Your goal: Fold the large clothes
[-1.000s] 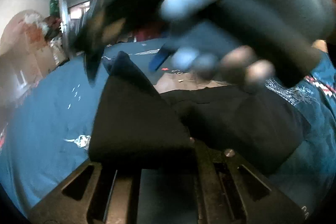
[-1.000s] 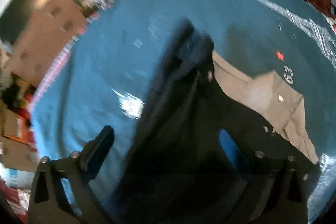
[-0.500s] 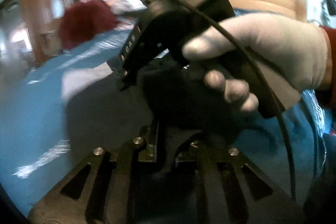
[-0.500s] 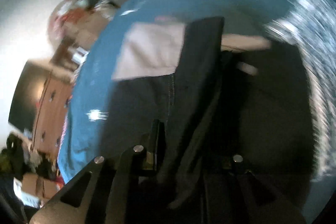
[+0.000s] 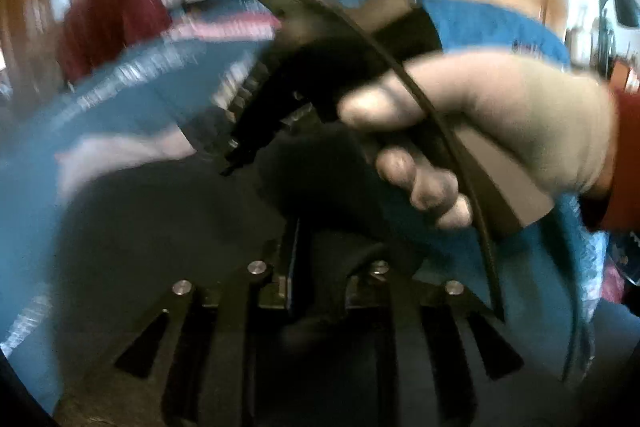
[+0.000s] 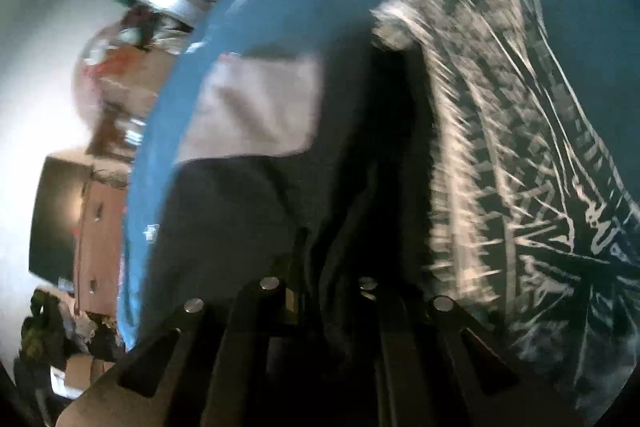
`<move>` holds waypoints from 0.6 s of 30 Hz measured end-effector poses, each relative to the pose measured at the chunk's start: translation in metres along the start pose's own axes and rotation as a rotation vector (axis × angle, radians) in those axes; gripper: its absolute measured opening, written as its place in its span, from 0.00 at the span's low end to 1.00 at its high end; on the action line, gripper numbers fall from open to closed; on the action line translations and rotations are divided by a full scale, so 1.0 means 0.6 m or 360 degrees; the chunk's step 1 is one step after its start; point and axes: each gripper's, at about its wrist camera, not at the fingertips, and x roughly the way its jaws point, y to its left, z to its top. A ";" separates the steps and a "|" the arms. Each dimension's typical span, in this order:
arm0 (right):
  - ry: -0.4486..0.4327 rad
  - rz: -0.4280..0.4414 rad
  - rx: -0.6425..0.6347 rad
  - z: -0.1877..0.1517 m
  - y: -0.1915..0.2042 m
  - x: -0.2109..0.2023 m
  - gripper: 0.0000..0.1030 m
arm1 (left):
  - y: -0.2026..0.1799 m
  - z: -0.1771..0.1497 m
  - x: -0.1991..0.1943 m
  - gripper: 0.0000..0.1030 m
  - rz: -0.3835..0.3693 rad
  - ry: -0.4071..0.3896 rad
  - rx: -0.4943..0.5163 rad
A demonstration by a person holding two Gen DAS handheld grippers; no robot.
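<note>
Two grippers share one dark garment [image 6: 240, 227], and the whole scene is arranged around the blue bedcover [image 5: 120, 91], which is the largest thing and serves as the folding surface. The dark garment lies spread on this bedcover, with its near edge lifted off the cover into both tools, probably so that a wide piece of cloth can be carried over in one fold without sagging in the middle. A pale folded cloth [image 6: 256, 107] lies flat on the bedcover just beyond the garment, partly under its far edge; I judge it is put aside there and not part of this fold. White printed patterns [image 6: 520, 167] cover the bedcover to the right of the garment. The right gripper [image 6: 332, 291] is clenched on a bunch of the dark cloth, which rises between its two fingers. The left gripper [image 5: 320, 279] likewise pinches a fold of the same cloth. In the left wrist view a gloved hand [image 5: 500, 123] holds the other tool just above the garment, very near, so both grasps seem to sit close together on one edge. Everything is blurred, so finer details cannot be told.
</note>
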 end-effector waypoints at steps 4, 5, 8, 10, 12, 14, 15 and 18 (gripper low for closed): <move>-0.0064 0.0064 0.0028 -0.006 -0.027 -0.021 0.08 | 0.003 -0.010 -0.001 0.23 0.0016 -0.0029 -0.0007; -0.0073 0.0076 0.0031 -0.006 -0.030 -0.025 0.08 | 0.006 -0.006 -0.009 0.24 0.0016 -0.0041 -0.0016; -0.0107 0.0086 0.0030 -0.010 -0.044 -0.039 0.07 | 0.003 -0.005 -0.012 0.25 0.0032 -0.0036 0.0000; -0.0076 0.0109 0.0100 -0.007 -0.080 -0.035 0.07 | 0.001 -0.013 -0.023 0.25 0.0029 -0.0016 -0.0015; -0.0028 0.0193 0.0177 -0.011 -0.099 -0.030 0.09 | -0.004 -0.020 -0.056 0.25 0.0023 -0.0032 -0.0025; 0.0032 0.0269 0.0246 -0.019 -0.115 -0.037 0.16 | 0.010 -0.030 -0.101 0.27 0.0046 -0.0093 -0.0025; 0.0062 0.0274 0.0235 -0.027 -0.116 -0.046 0.25 | 0.018 -0.040 -0.117 0.29 0.0057 -0.0114 -0.0036; 0.0106 0.0285 0.0171 -0.062 -0.111 -0.078 0.40 | 0.063 -0.088 -0.194 0.36 0.0132 -0.0177 -0.0190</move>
